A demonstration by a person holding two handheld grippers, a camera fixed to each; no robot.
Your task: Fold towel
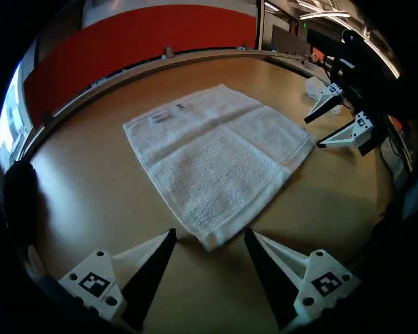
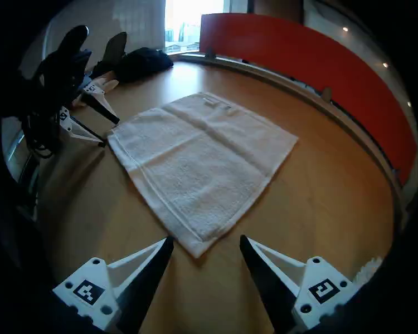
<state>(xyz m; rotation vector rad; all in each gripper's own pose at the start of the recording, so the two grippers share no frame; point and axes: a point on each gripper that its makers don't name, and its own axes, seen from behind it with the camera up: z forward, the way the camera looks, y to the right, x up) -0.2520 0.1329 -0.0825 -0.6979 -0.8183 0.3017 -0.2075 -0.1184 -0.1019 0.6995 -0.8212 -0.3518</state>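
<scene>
A white towel (image 1: 214, 156) (image 2: 203, 161) lies flat on the wooden table (image 1: 86, 183), with a small label near its far edge. My left gripper (image 1: 209, 236) is open at one near corner, which lies between its fingertips. My right gripper (image 2: 206, 242) is open at the opposite corner, which likewise lies between its fingertips. The right gripper (image 1: 313, 133) also appears across the towel in the left gripper view, and the left gripper (image 2: 111, 133) across it in the right gripper view. Neither presses on the cloth.
A red panel (image 1: 142, 39) (image 2: 309, 55) stands behind the table's raised rim (image 1: 153, 64). A dark bundle (image 2: 142, 61) sits at the table's far end by a window. Another white cloth (image 1: 315, 86) lies beyond the right gripper. Bare wood surrounds the towel.
</scene>
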